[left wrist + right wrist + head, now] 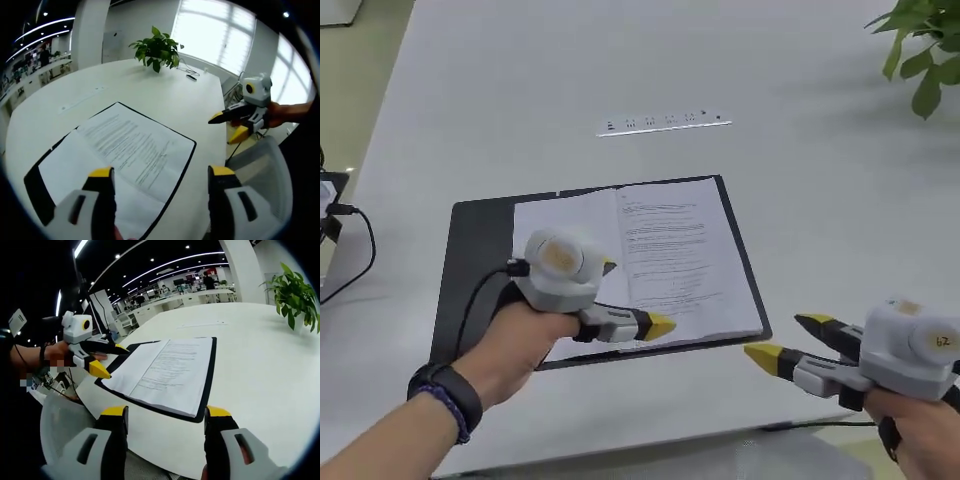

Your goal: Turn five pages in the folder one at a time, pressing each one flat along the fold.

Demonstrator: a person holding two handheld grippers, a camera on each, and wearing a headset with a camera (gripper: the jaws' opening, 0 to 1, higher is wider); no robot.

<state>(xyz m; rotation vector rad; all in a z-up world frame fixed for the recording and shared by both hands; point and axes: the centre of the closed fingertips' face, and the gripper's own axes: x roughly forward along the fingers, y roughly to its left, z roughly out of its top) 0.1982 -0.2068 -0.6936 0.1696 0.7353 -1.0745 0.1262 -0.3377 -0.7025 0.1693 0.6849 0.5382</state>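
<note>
The black folder (478, 262) lies open on the white table, with a printed page (665, 250) on its right half and a plainer sheet on its left. My left gripper (637, 296) hovers open over the folder's near edge, nothing between its yellow-tipped jaws. In the left gripper view the left gripper (161, 172) points across the pages (125, 147). My right gripper (780, 336) is open, off the folder's near right corner, above the table edge. The right gripper view has the right gripper (166, 411) facing the folder (165, 367), with the left gripper (112, 360) beyond it.
A socket strip (663, 122) is set in the table (820, 200) behind the folder. A green plant (923, 50) stands at the far right. A black cable (355, 250) runs off the left edge. A grey chair (265, 170) sits near the table's front edge.
</note>
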